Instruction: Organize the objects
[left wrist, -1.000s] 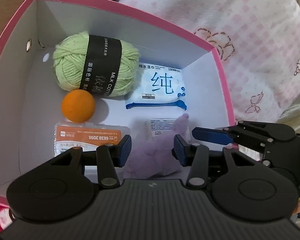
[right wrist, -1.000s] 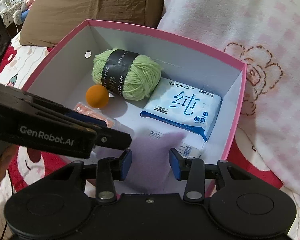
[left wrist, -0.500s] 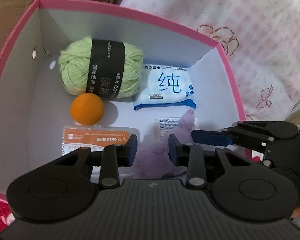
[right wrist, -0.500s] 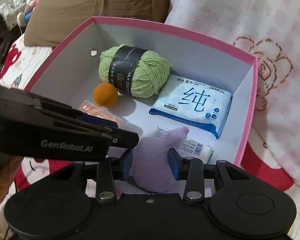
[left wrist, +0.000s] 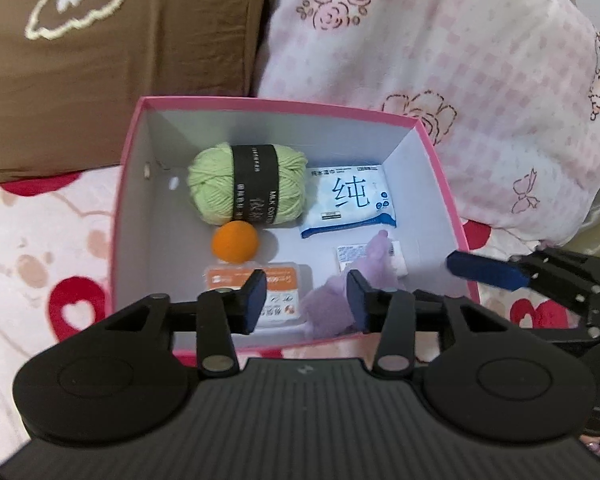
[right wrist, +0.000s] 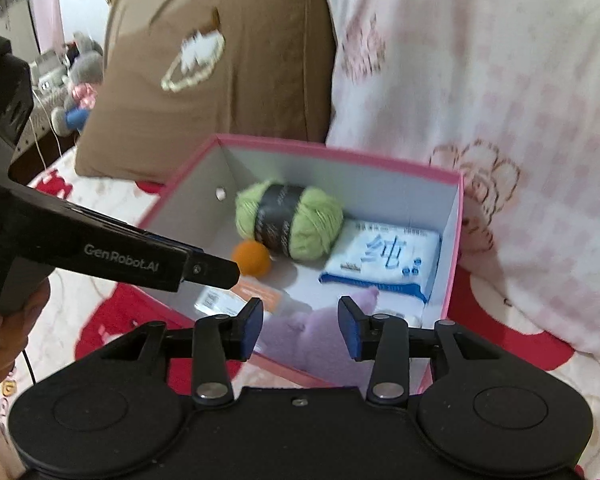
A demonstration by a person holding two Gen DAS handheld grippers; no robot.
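Soft indoor light, fisheye bend, light motion blur.

Even, diffuse light fills both views with no glare. The orange ball [left wrist: 236,241] casts a faint shadow to its right on the pink box [left wrist: 436,168] floor. The right wrist view is more smeared: print on the wipes pack [right wrist: 384,258] blurs. Corners darken and straight edges bow near the frames' rims.

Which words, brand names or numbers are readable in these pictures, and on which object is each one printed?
"MILK COTT…", cut off: black band of the green yarn ball.
"纯": blue and white wipes pack.
"GenRobot.AI": side of the left gripper.
Orange and white packet, small label, other fine print: too blurred to read.
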